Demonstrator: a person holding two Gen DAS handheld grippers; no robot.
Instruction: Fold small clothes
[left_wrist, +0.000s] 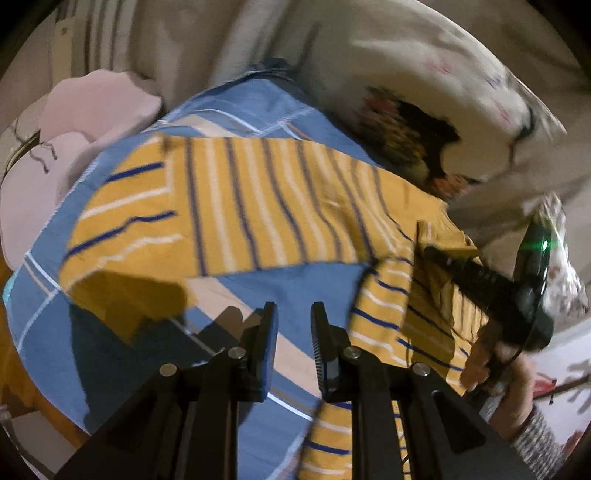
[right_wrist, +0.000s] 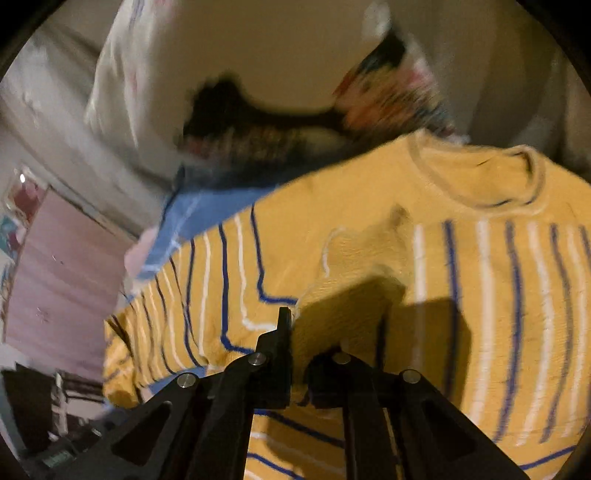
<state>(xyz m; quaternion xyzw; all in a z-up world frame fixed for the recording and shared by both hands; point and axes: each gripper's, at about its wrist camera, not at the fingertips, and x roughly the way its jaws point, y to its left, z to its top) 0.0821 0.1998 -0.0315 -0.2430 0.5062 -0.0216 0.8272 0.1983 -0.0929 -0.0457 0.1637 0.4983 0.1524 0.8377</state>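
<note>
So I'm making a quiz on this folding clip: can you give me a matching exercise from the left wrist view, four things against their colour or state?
Things:
1. sweater
2. bed sheet
3. cushion
4. left claw

Descriptions:
A. pale pink, at the left edge of the view
B. blue with pale check lines, lying under the garment
C. mustard yellow with blue and white stripes
D. black, fingers slightly apart with nothing between them

Pairs: 1-C, 2-B, 3-A, 4-D
</note>
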